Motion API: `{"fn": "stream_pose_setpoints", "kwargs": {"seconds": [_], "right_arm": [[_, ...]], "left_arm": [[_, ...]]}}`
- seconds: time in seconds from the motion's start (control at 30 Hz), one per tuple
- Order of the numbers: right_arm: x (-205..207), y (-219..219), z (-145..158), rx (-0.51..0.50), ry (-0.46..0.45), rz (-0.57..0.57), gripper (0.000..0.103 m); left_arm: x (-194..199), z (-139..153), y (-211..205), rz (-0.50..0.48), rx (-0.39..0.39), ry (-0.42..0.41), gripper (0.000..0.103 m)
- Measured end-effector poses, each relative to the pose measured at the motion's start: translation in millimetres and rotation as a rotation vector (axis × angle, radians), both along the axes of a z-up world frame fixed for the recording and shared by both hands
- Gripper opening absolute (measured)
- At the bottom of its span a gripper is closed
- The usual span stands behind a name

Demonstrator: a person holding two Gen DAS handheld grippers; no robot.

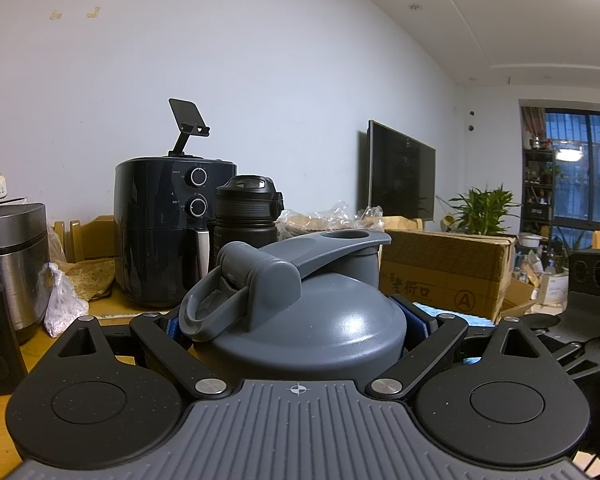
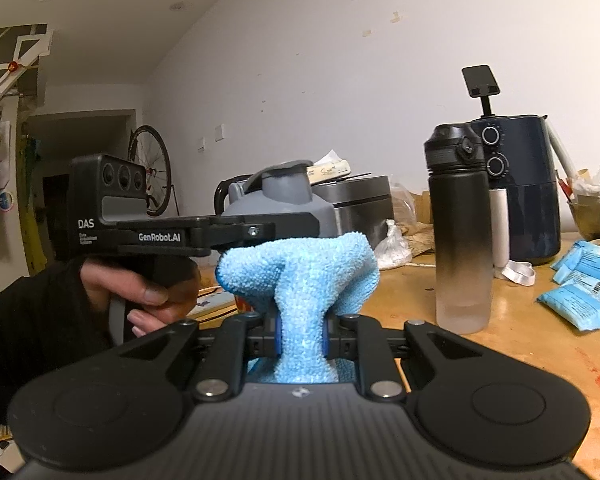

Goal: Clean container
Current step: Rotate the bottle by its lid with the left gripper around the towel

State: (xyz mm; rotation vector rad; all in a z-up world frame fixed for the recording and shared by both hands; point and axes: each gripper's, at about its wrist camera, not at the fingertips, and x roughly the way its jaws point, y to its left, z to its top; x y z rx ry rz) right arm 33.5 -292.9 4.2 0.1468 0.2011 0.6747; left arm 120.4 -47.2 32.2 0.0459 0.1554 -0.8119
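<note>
The bottle (image 1: 300, 320) is held by the left gripper (image 1: 296, 328). The cloth (image 2: 300, 280) is pinched by the right gripper (image 2: 300, 340). If rubbed hard, the bottle could be twisted loose.

2 bottles (image 2: 462, 224), 1 air fryer (image 2: 520, 184), 1 blue cloth (image 2: 300, 276), 1 rice cooker (image 2: 360, 204)

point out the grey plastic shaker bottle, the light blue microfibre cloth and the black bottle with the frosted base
grey plastic shaker bottle (image 1: 332, 320), left wrist view, lid dome
light blue microfibre cloth (image 2: 300, 276), right wrist view, bunched middle
black bottle with the frosted base (image 2: 460, 216), right wrist view, dark body

The bottle (image 2: 462, 232) stands on the table (image 2: 520, 344), before the air fryer (image 2: 528, 188).
</note>
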Motion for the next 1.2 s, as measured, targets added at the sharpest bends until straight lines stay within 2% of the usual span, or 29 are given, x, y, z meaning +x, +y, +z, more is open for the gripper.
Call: {"fn": "stream_pose_setpoints", "kwargs": {"seconds": [0.7, 1.2], "right_arm": [[-33, -28, 2, -0.021, -0.017, -0.032, 0.013], [-37, -34, -3, -0.018, 0.002, -0.055, 0.015]], "left_arm": [[0, 2, 0, 0.002, 0.005, 0.000, 0.095], [-5, 0, -1, 0.025, 0.004, -0.019, 0.097]]}}
